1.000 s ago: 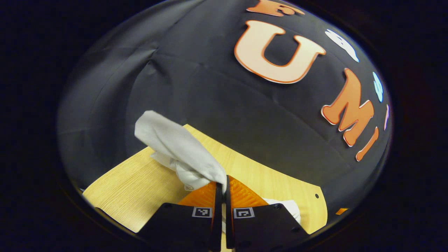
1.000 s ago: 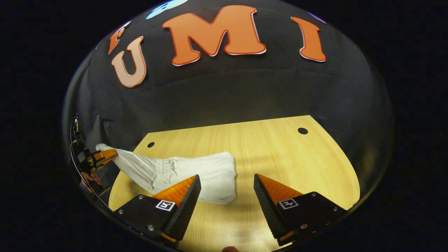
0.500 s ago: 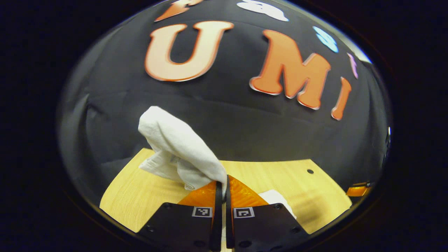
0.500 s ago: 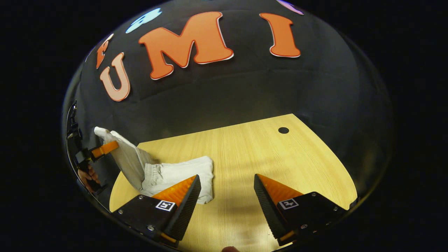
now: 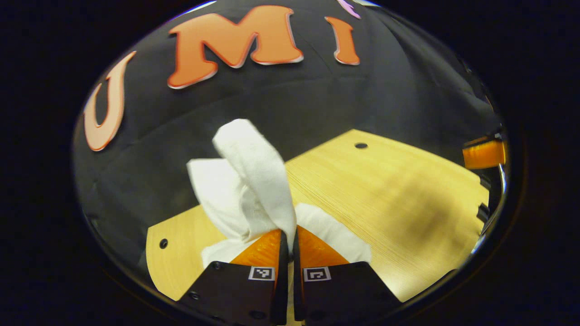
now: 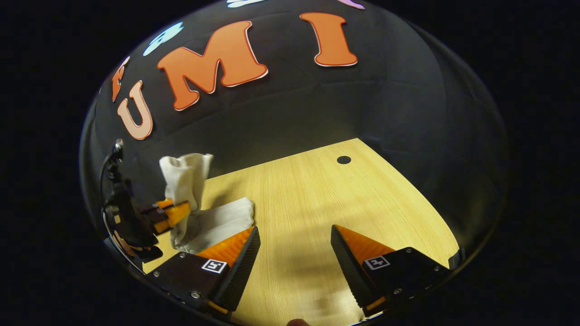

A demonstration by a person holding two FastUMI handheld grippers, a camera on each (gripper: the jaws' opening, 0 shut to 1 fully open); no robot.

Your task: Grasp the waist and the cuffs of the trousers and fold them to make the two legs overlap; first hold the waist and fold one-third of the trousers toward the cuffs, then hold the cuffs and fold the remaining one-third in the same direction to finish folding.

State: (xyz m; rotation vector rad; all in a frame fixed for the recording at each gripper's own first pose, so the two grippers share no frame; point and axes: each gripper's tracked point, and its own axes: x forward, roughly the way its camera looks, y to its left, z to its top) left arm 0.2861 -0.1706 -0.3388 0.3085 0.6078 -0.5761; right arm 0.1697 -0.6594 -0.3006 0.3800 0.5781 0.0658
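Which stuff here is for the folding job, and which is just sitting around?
For the job:
- trousers, white, one end lifted
- left gripper, shut on the trousers
- right gripper, open, holding nothing

Just there:
- table
- holes in the table

Light wooden table, dark round holes; black cloth wall.

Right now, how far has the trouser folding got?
Done: the white trousers are already gathered into a short bundle on the wooden table, so the earlier folds look made. In hand: the left gripper is shut on one end of the cloth and holds it raised above the bundle; which end cannot be told. The right gripper is open and holds nothing. Left: lay the raised end over the bundle and release.
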